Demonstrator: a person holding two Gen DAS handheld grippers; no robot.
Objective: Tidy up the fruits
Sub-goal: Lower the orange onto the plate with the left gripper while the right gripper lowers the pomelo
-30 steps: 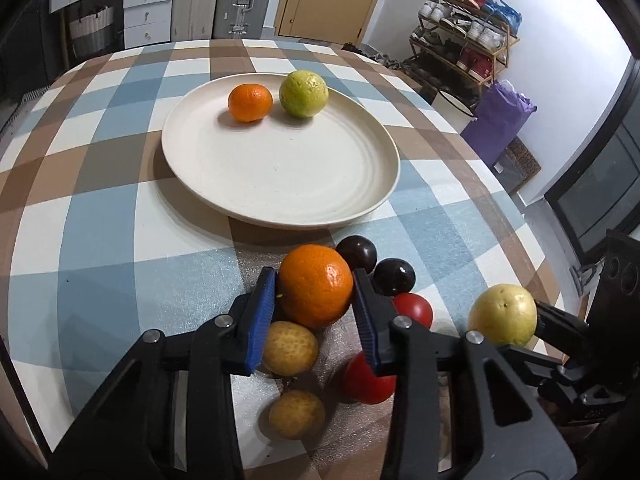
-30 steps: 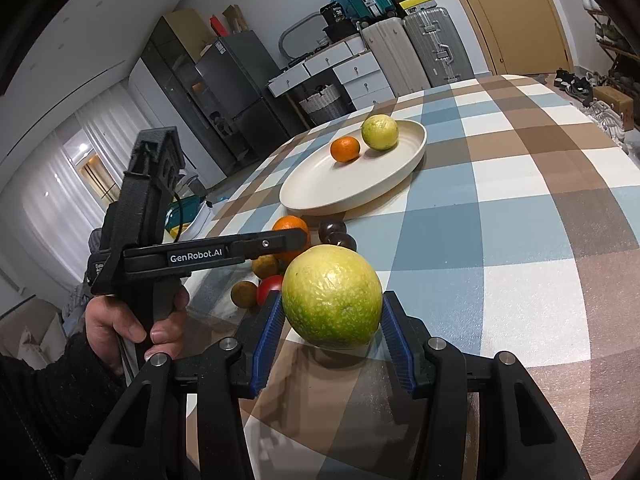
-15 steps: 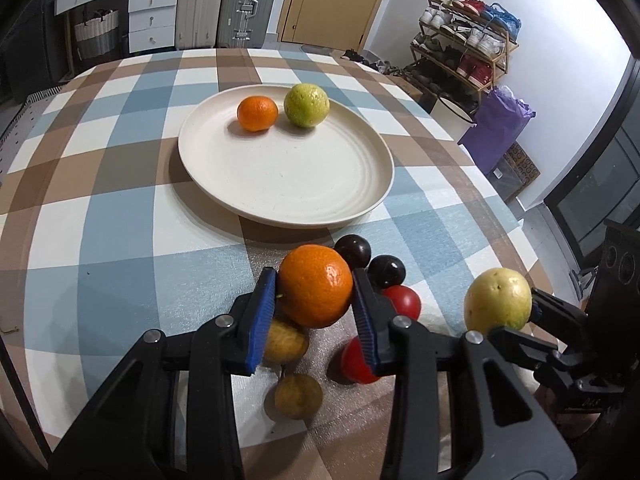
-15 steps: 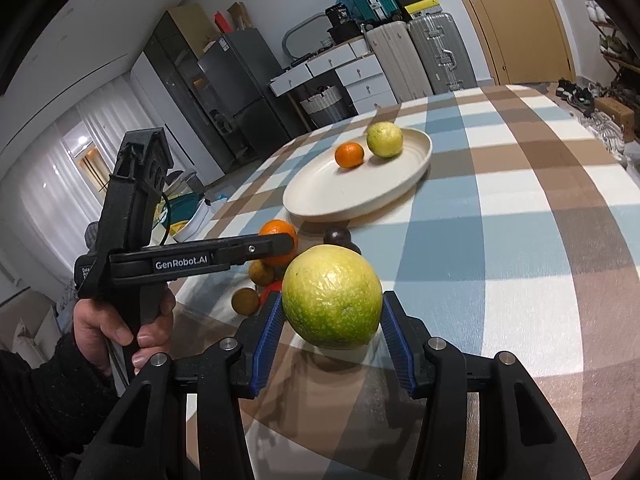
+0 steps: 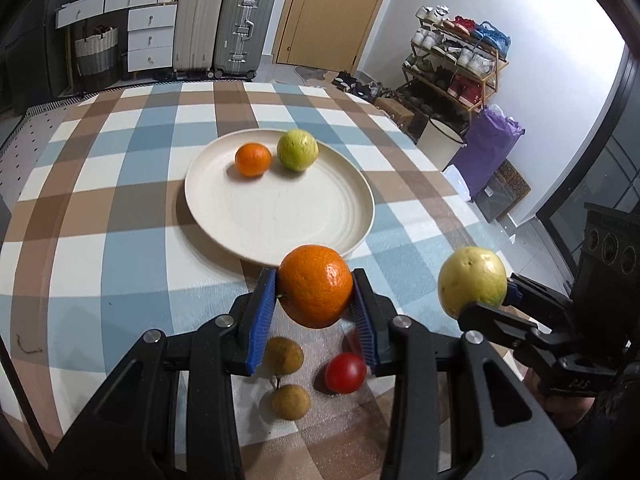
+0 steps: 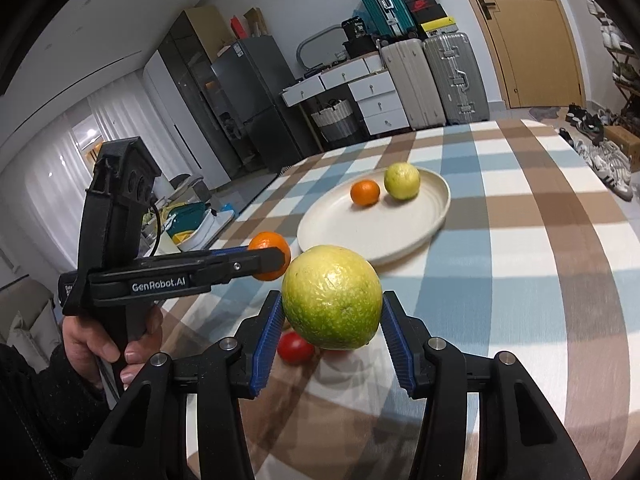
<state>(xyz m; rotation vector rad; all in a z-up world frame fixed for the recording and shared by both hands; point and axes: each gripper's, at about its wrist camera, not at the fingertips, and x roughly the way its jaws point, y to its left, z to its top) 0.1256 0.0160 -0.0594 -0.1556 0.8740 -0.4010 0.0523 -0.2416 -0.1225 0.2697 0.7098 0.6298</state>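
On my left cam, far left is bare checked tablecloth (image 5: 100, 240), blue/brown/white squares. Moving right: cream plate (image 5: 280, 216) w/ a small mandarin (image 5: 253, 159) and a green-yellow citrus (image 5: 297, 149) side by side at its far part, close together; can't tell if they touch. Next, my left gripper (image 5: 315, 300) is clamped on a big orange (image 5: 315, 286), blue pads pressed on both sides, fruit held up off the table just short of the plate's near rim. Under it on the cloth: two brownish-yellow round fruits (image 5: 284, 355), one nearer me than the other, then a red tomato (image 5: 345, 372) to their right, w/ another red one half hidden behind the right pad. Further right, my right gripper (image 5: 476, 300) is seen side-on w/ a yellow-green citrus (image 5: 472, 282) in its tips.

Right cam, l to r: my hand (image 6: 108, 340) on the left gripper's handle, orange at its tip, then the right gripper's jaws closed on the yellow-green citrus, held above the table, a tomato below it. Plate sits beyond, both its fruits on the far half.
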